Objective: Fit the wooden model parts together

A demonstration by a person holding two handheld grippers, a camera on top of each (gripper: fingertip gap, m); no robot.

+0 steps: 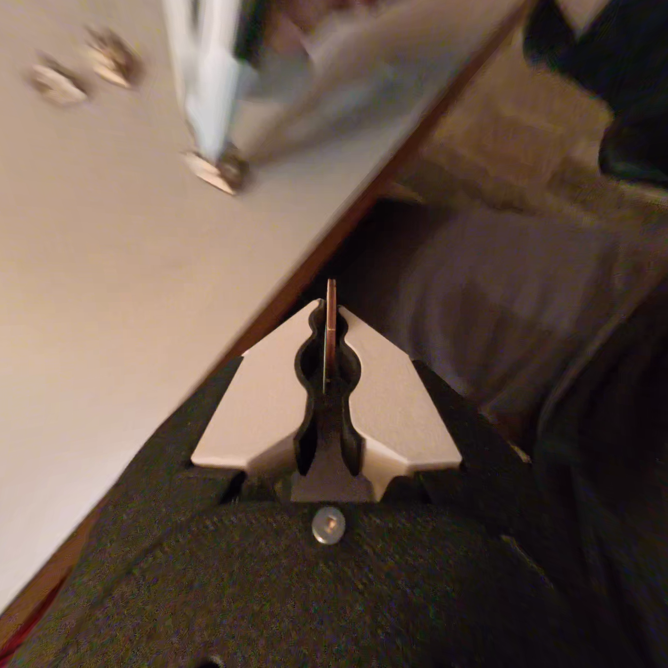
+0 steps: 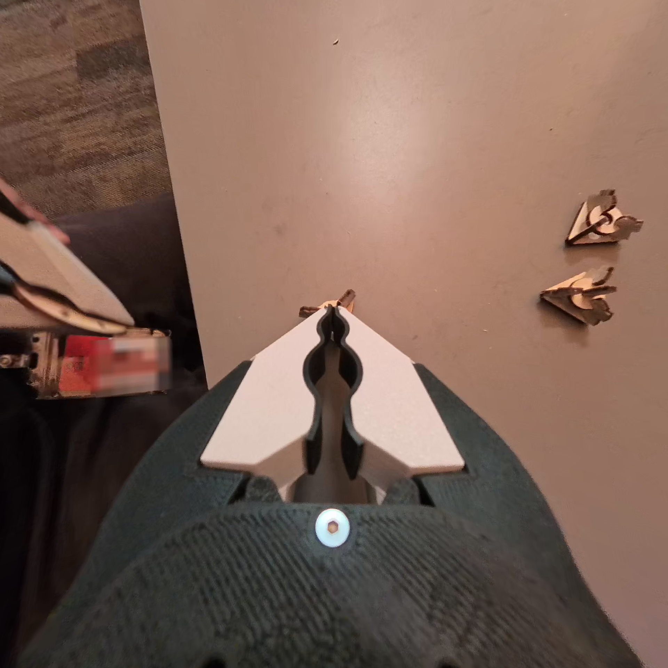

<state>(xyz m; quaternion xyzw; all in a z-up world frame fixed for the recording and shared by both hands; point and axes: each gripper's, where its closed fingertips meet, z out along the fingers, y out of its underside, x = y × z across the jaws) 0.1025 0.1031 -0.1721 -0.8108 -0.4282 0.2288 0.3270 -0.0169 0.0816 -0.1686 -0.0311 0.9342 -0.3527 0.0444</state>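
On the table [image 2: 433,144], unmarked wooden pieces [image 2: 578,300]

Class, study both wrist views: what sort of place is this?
Probably a home or office craft table: a smooth pale tabletop, small laser-cut wooden pieces lying on it, and patterned carpet beside it.

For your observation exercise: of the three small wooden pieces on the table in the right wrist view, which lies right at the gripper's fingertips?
The wooden piece peeking out behind the shut right gripper; the other two lie apart, far right.
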